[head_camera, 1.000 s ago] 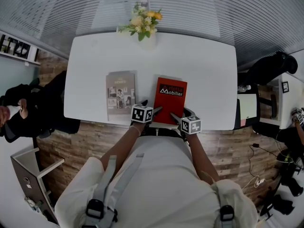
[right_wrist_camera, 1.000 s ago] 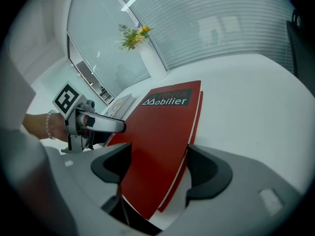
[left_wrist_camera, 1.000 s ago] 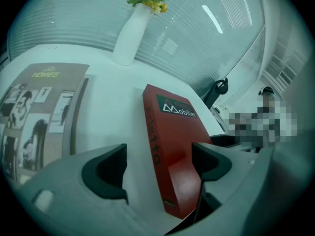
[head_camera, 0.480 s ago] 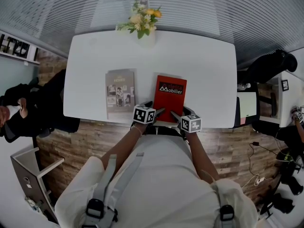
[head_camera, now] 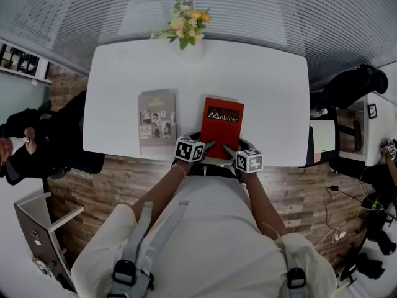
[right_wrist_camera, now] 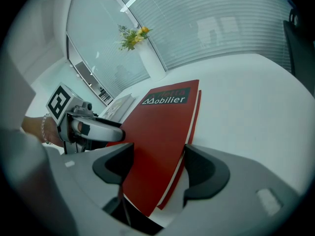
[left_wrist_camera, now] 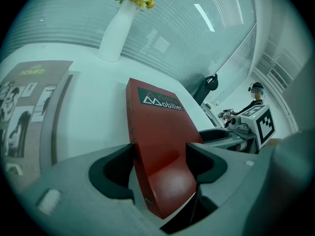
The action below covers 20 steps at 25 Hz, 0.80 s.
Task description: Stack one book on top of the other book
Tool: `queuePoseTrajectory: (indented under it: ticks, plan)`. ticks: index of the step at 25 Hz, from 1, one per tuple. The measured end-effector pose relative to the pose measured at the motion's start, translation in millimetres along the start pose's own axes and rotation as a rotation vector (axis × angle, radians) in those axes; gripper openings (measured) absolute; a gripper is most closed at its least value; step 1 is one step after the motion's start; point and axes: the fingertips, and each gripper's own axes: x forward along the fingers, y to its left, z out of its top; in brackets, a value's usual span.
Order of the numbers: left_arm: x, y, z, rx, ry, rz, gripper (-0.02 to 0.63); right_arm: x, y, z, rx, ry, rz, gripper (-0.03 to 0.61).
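A red book (head_camera: 222,129) lies flat on the white table (head_camera: 267,92), its near end at the front edge. A grey book (head_camera: 157,121) lies to its left, apart from it. My left gripper (head_camera: 208,145) straddles the red book's (left_wrist_camera: 157,132) near left corner. Its jaws have just been closing and the pads stand close beside the book without clearly pressing. My right gripper (head_camera: 227,149) is at the near right corner. Its jaws have also just been closing, and both pads now touch the red book (right_wrist_camera: 162,122).
A white vase of flowers (head_camera: 186,33) stands at the table's far edge. A person in dark clothes (head_camera: 25,141) sits beyond the table's left side. A dark chair (head_camera: 350,89) stands to the right, and a low shelf (head_camera: 37,228) at the lower left.
The left gripper has shifted slightly right, toward the red book's corner. Both books and the right gripper have stayed where they were.
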Motion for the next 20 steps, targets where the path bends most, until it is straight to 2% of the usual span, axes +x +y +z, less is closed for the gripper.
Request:
queuePoseTrajectory:
  ticks: [9, 20]
  plan:
    - [-8, -3, 8, 0.006, -0.021, 0.018, 0.341, -9, 6, 14, -0.027, -0.029, 0.0, 0.318]
    - [-39, -18, 39, 0.024, -0.087, 0.04, 0.341, -34, 25, 50, -0.068, -0.077, 0.009, 0.316]
